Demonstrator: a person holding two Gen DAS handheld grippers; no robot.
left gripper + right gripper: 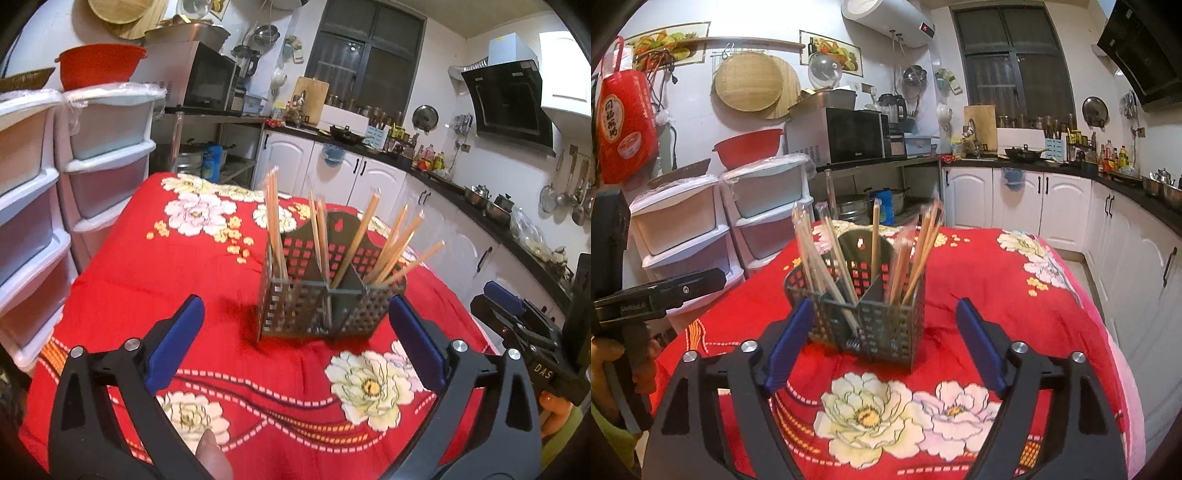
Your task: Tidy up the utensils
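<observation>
Chopsticks [354, 240] in holder [328, 306], both claws wide, empty, red bag [624, 122] only right view.

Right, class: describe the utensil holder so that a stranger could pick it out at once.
Start at the table under the red floral cloth. Near its middle stands the utensil holder, a dark perforated caddy split into compartments. Bundles of chopsticks stick up out of it, and nothing else stands on the cloth.

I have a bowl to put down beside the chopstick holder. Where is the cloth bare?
Bare floral cloth lies between the chopstick holder and the drawer units, and along the near edge in front of it. The far right side toward the cabinets is also free. Both open grippers crowd the near front.
</observation>
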